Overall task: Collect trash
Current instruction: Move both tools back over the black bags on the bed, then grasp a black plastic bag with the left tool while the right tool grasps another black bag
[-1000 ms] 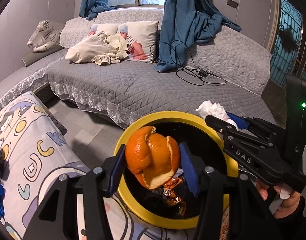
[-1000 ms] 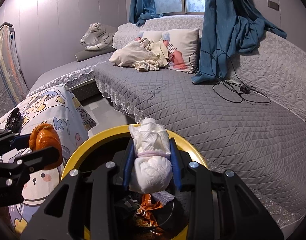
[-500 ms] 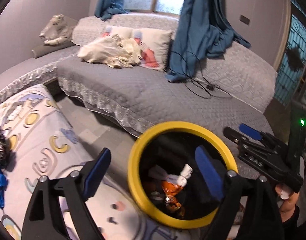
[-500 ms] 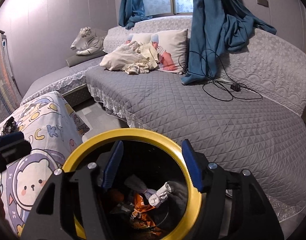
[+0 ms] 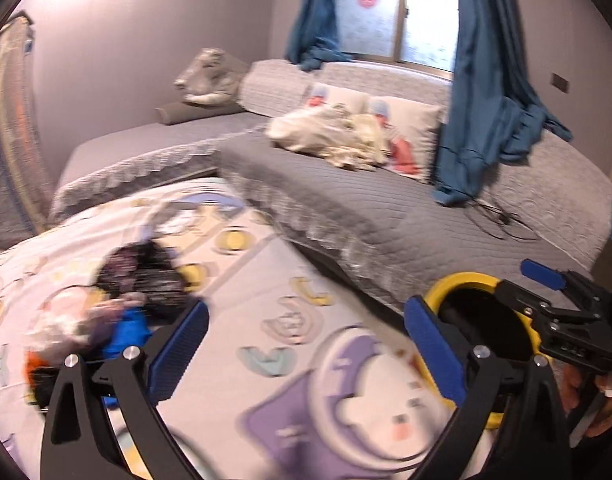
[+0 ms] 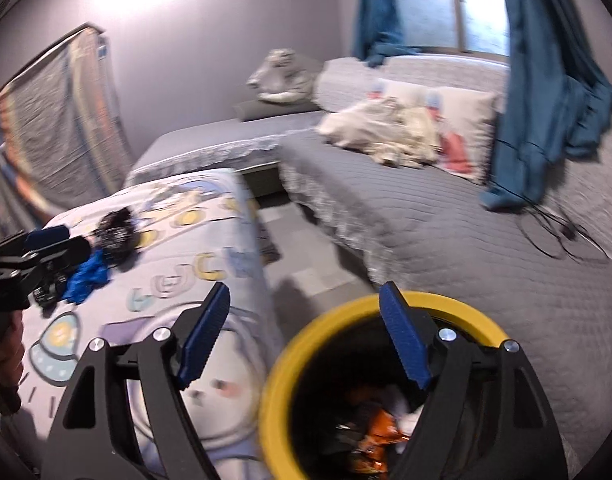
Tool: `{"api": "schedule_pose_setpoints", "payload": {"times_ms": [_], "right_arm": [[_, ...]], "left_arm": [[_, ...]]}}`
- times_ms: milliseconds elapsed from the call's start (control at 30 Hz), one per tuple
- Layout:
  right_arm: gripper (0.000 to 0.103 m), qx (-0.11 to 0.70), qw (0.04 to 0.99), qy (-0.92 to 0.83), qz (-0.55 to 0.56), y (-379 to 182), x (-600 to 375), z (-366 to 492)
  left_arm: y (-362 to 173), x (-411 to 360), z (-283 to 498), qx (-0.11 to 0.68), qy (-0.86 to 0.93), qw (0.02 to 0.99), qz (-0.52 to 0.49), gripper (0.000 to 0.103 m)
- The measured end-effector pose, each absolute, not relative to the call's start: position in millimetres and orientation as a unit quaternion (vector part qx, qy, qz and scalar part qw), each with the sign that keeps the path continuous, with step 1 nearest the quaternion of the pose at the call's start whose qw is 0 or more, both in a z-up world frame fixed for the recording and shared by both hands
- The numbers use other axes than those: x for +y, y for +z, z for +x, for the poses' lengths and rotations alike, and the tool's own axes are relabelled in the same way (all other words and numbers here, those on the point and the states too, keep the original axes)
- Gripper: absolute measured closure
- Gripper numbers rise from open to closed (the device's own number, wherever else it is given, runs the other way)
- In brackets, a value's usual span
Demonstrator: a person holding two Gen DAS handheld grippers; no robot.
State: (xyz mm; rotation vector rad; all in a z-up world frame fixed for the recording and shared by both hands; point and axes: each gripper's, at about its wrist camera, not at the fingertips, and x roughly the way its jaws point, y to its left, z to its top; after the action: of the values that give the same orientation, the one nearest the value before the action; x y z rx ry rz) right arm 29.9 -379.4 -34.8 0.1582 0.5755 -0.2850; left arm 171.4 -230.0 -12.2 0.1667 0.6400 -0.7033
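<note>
Hovering empty, both tongs spread wide. Remaining trash pile point(image 5: 117, 304) lies ahead-left of left gripper point(image 5: 306, 344), close. Right gripper point(image 6: 306, 340) sits above yellow bin point(image 6: 289, 360); pile well left. Left hand nearer.

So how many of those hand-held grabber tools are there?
2. The left gripper hangs over the cartoon-print blanket; the right gripper is over the yellow-rimmed black bin. Both fingers are spread.
</note>
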Motion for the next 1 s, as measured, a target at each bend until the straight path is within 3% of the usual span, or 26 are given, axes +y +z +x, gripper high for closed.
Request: {"api": "schedule_pose_setpoints", "payload": {"times_ms": [533,1000], "right_arm": [[0.028,0.348,0.937,0.02,0.007,-51.6,-265.6,158.0],[0.025,0.354,0.931,0.087,-0.006,-48.3,-224.4,272.0]], "left_arm": [[-40.9,-75.0,215.3,0.348,-0.196,0.915,0.06,0.008],[-74.1,-23.1,228.0,0.392,-0.168,0.904,0.036,0.008]]}}
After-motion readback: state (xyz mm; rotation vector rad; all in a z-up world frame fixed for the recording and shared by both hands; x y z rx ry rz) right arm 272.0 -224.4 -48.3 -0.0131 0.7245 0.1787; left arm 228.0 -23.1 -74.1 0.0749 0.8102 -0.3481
